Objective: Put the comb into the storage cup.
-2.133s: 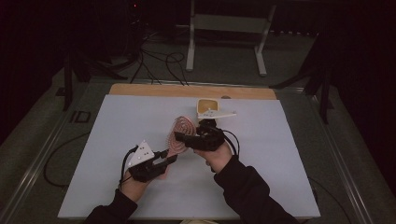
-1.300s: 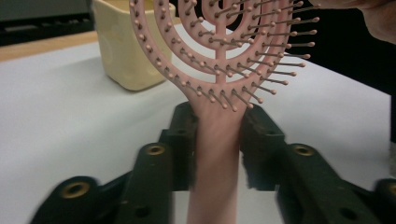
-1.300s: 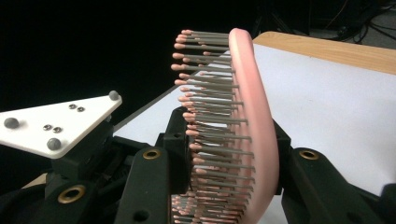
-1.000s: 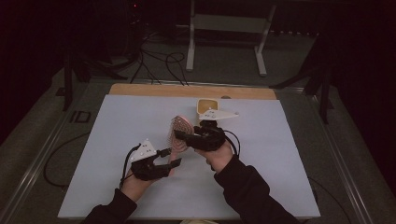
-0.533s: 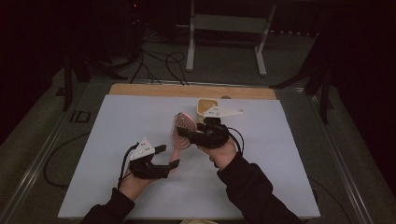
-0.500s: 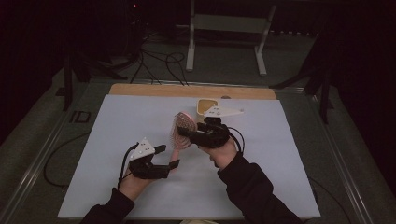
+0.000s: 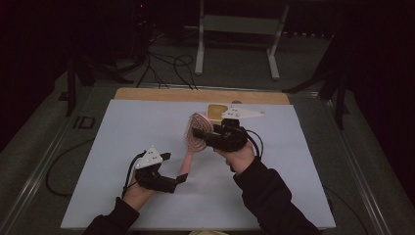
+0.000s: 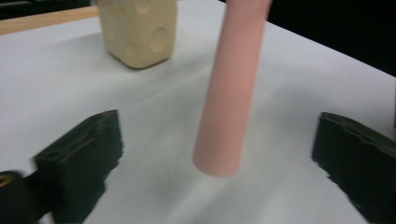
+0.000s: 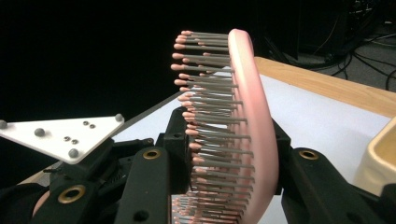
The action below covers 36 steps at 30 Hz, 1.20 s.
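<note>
**Pink hairbrush clamped by the right gripper, handle free between the left one's parted jaws**

Near the middle of the high view, the right gripper [image 7: 199,134] is clamped on the head of a pink plastic hairbrush with grey, pink-tipped bristles [image 7: 196,133]. In the right gripper view the brush head [image 9: 233,135] stands almost upright in the centre of the frame, bristles pointing to the frame's left, with a black jaw pressed against each side of it.

The brush's round pink handle runs down and to the left in the high view, toward the left gripper [image 7: 176,168], which sits in the lower left part of the white table sheet [image 7: 303,186]. In the left gripper view the handle [image 8: 231,93] comes down from the top of the frame and ends in the middle, between the two black jaws; one jaw is at the lower left, the other at the far right, and both stand clear of the handle. The left jaws have just been opening and now sit wide apart.

A pale yellow blocky container with round dimples [image 8: 137,30] stands at the upper left of the left gripper view, well behind the handle. In the high view it [image 7: 214,110] lies just above the right gripper, near the bare wooden strip [image 7: 161,94] along the table's far edge.
</note>
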### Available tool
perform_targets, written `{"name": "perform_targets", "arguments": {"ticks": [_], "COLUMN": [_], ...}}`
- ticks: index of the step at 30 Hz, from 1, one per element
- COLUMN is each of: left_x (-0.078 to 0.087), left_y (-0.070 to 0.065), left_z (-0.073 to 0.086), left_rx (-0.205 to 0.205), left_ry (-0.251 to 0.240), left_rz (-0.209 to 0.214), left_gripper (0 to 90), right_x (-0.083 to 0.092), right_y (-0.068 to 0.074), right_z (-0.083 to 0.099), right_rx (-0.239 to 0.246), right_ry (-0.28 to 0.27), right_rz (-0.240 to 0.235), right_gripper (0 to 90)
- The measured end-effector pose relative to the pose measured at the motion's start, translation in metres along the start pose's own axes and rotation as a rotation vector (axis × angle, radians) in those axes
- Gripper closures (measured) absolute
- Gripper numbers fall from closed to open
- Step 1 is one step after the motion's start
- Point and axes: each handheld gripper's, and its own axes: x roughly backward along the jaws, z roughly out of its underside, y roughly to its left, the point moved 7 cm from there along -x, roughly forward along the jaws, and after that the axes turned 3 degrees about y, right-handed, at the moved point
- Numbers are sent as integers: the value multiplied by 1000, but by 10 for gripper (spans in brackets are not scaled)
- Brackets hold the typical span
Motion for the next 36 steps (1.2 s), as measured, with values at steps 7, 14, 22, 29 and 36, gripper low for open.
{"name": "perform_targets", "arguments": {"ticks": [7, 14, 22, 29, 36], "left_x": [4, 4, 9, 16, 23], "left_y": [1, 0, 2, 5, 9], "left_z": [1, 3, 5, 7, 15], "left_rx": [-7, -21, -20, -40, -36], "left_ry": [-10, -2, -8, -24, -27], "left_rz": [5, 8, -8, -2, -2], "left_gripper": [3, 3, 1, 1, 1], "right_x": [8, 14, 25, 37, 47], "right_y": [-6, -11, -21, -31, -39], "right_z": [-5, -11, -23, -36, -47], "right_rx": [8, 18, 25, 31, 34], "right_ry": [-15, -27, -49, -80, -105], "right_rz": [11, 20, 47, 73, 95], "right_gripper": [645, 645, 645, 646, 646]}}
